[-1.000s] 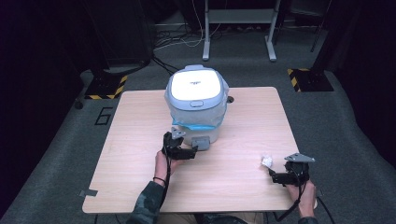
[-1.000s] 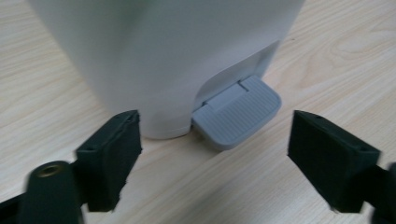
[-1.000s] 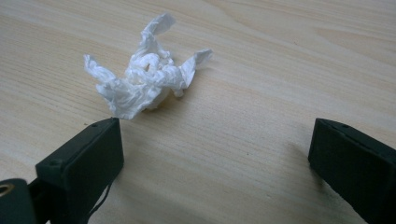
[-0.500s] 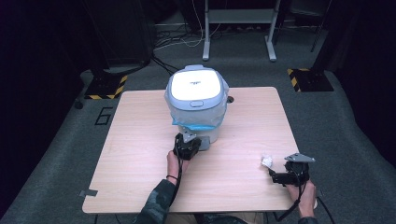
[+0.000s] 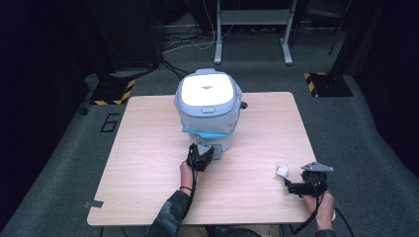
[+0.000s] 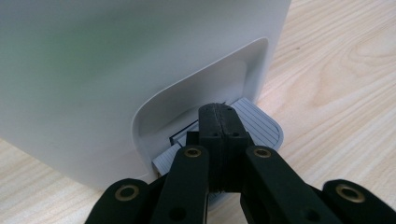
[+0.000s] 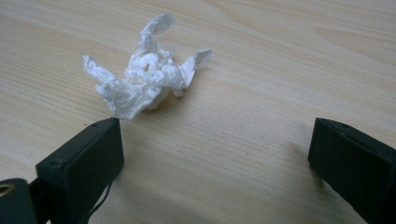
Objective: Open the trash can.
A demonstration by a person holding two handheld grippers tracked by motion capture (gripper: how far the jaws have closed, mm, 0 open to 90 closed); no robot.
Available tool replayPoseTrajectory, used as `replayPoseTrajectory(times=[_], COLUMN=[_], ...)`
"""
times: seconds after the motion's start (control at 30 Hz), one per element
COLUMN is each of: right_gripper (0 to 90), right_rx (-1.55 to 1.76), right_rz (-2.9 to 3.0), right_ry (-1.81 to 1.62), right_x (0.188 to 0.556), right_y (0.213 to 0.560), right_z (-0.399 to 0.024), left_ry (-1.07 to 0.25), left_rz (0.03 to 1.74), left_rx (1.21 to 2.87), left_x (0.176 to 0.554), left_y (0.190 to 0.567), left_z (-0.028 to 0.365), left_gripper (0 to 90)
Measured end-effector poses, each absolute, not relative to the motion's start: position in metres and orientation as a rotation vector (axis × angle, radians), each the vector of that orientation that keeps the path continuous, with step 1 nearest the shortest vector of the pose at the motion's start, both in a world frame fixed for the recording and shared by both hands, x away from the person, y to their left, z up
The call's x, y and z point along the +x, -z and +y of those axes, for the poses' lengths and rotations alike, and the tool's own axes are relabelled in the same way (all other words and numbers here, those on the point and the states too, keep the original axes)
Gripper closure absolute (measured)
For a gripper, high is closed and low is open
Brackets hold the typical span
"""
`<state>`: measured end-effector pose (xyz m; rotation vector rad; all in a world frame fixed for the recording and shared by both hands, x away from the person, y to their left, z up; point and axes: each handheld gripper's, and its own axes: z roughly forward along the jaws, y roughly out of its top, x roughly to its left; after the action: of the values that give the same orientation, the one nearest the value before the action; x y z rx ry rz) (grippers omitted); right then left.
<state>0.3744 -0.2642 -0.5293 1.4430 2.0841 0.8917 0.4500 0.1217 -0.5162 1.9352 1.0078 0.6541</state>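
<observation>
Wooden tabletop [image 5: 148, 148] in a dark room carries a white lidded bin [image 5: 207, 111] lined with a clear bag, standing at the far middle. Left tongs [image 5: 201, 157] sit at the bin's near base, jaws pressed together with nothing between, tips on the ribbed foot pedal [image 6: 259, 123] in the recess. Crumpled paper wad [image 7: 144, 74] lies near right, just beyond and left of the wide-open, empty right tongs [image 7: 215, 154], so the right hand is nearer; bin is far-left of the wad.
</observation>
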Motion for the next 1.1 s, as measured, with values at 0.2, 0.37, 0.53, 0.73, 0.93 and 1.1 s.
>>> replayPoseTrajectory(times=[0.2, 0.37, 0.53, 0.73, 0.93, 1.1], right_gripper=[2.4, 2.4, 2.4, 2.4, 2.4, 2.4], right_rx=[1.443, 1.443, 1.444, 1.443, 1.444, 1.443], right_rz=[2.084, 2.088, 2.087, 2.087, 2.087, 2.087], right_ry=[-0.892, -0.893, -0.892, -0.892, -0.891, -0.892], right_x=[0.3745, 0.3745, 0.3744, 0.3744, 0.3743, 0.3744], right_y=[0.5293, 0.5292, 0.5292, 0.5293, 0.5292, 0.5293], right_z=[-0.2643, -0.2644, -0.2643, -0.2643, -0.2643, -0.2644], left_ry=[-0.658, -0.64, -0.641, -0.638, -0.625, -0.626], left_rz=[1.004, 1.008, 1.013, 1.024, 1.033, 1.032], left_rx=[1.924, 1.918, 1.936, 1.994, 1.988, 1.988], left_x=[0.4492, 0.45, 0.4502, 0.4538, 0.4541, 0.4541], left_y=[0.5184, 0.5205, 0.5242, 0.5253, 0.5252, 0.5252], left_z=[0.1226, 0.1238, 0.1225, 0.1188, 0.1194, 0.1194], left_gripper=[90.0, 90.0, 90.0, 90.0, 90.0, 90.0])
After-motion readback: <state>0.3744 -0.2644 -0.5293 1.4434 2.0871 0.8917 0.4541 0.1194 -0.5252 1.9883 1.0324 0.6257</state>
